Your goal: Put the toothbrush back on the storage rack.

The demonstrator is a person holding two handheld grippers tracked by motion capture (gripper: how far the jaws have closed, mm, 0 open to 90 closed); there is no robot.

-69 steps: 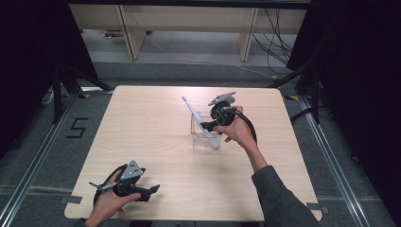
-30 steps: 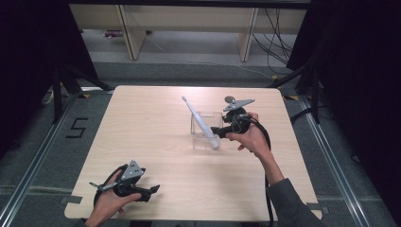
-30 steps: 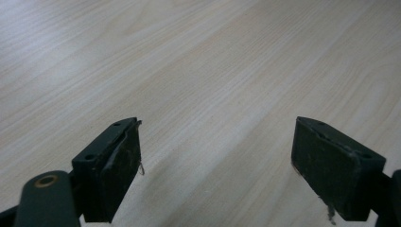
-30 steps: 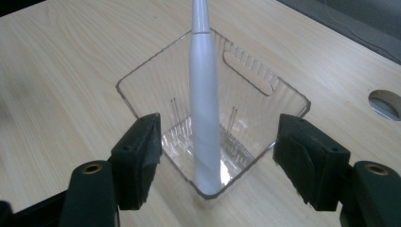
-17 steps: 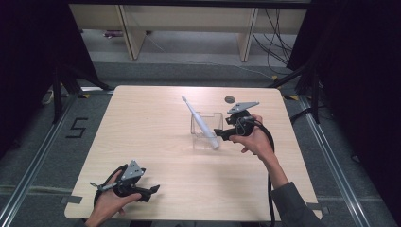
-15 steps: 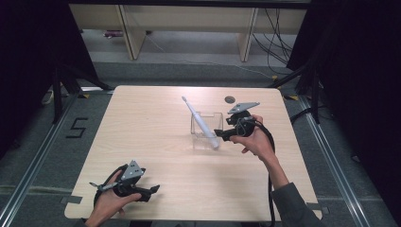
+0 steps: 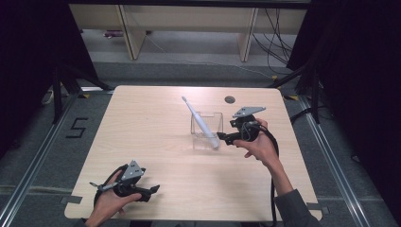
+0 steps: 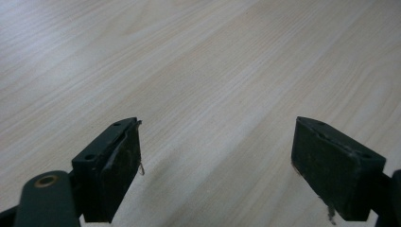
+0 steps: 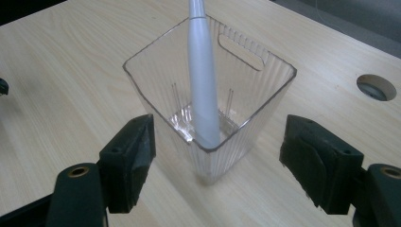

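Observation:
A clear ribbed plastic bin [image 7: 210,124] stands upright a little right of the table's middle. A white toothbrush [image 7: 201,122] leans in it, its head pointing up and to the far left. My right gripper [image 7: 221,138] lies level at the bin's near right side, open. Its jaws have just been opening. In the right gripper view the bin [image 9: 142,80] has its near corner between the jaws, with gaps on both sides, and the toothbrush [image 9: 203,80] rests inside it. My left gripper [image 7: 153,190] sits open and empty at the near left edge, over bare wood [image 8: 215,142].
A round cable hole [image 7: 230,99] lies in the wooden table [image 7: 142,123] beyond the bin, also in the right gripper view [image 9: 376,87]. Shelving legs [image 7: 127,28] and cables stand past the far edge. Dark curtains flank both sides.
My right gripper has drawn off from over the bin to its right side and opened wider. The toothbrush stays leaning in the bin. The left gripper has not moved.

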